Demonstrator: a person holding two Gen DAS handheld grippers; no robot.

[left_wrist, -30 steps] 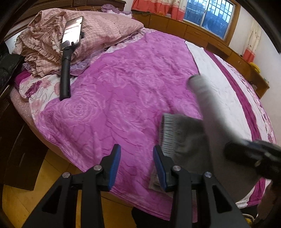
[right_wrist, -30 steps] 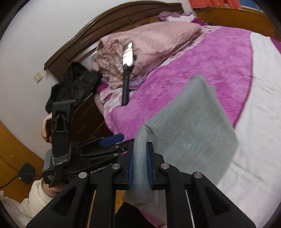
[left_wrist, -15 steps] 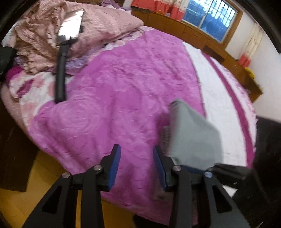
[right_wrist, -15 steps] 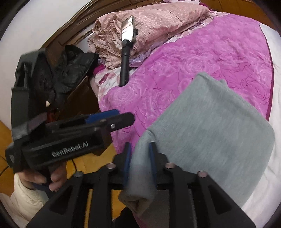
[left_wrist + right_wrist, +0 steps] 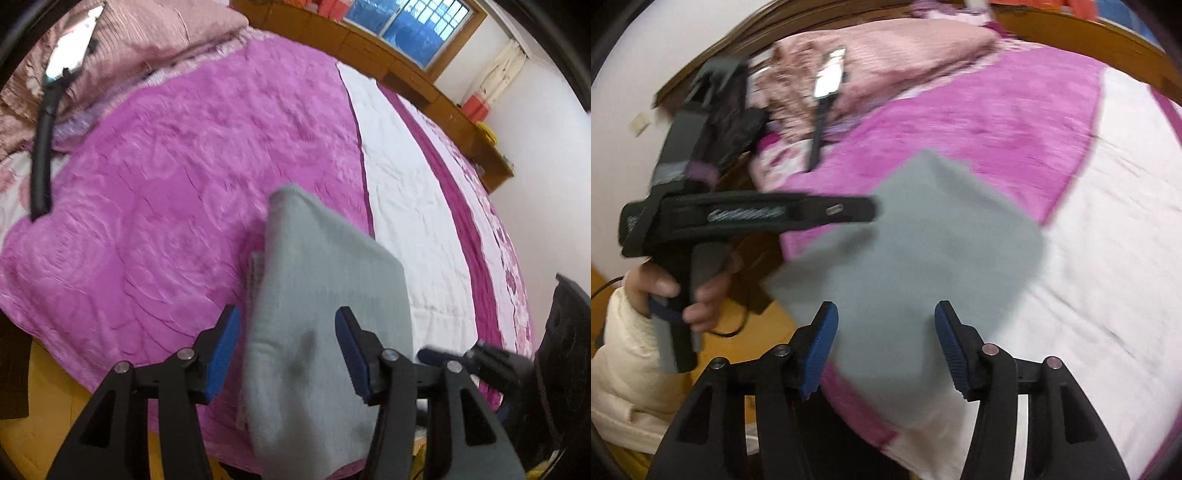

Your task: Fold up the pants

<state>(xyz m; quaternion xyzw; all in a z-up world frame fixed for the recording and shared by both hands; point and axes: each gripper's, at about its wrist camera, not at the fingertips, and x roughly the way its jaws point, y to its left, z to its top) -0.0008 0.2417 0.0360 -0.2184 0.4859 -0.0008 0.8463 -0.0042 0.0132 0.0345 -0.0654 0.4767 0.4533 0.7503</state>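
Observation:
The grey pants [image 5: 325, 277] lie folded in a compact block on the purple bedspread [image 5: 166, 184], close to the bed's near edge. My left gripper [image 5: 286, 350] hovers over their near end, jaws opening. The cloth lies below and between the blue pads, which do not press it. In the right wrist view the pants [image 5: 923, 240] lie flat across the purple and white of the bed. My right gripper [image 5: 886, 349] stands above them, jaws opening, pads clear of the cloth. The left gripper [image 5: 857, 210], held by a hand [image 5: 701, 295], reaches in from the left over the pants' edge.
A phone on a black stick [image 5: 44, 147] leans against pink pillows [image 5: 147, 37] at the head of the bed. A wooden ledge [image 5: 424, 85] runs under the window. Yellow wooden floor [image 5: 37, 424] lies beside the bed. A cream sleeve [image 5: 620, 369] fills the lower left.
My right gripper let go of the grey fold it was pinching, and the pants dropped flat on the bed. My left gripper swung right over the pants and its jaws widened.

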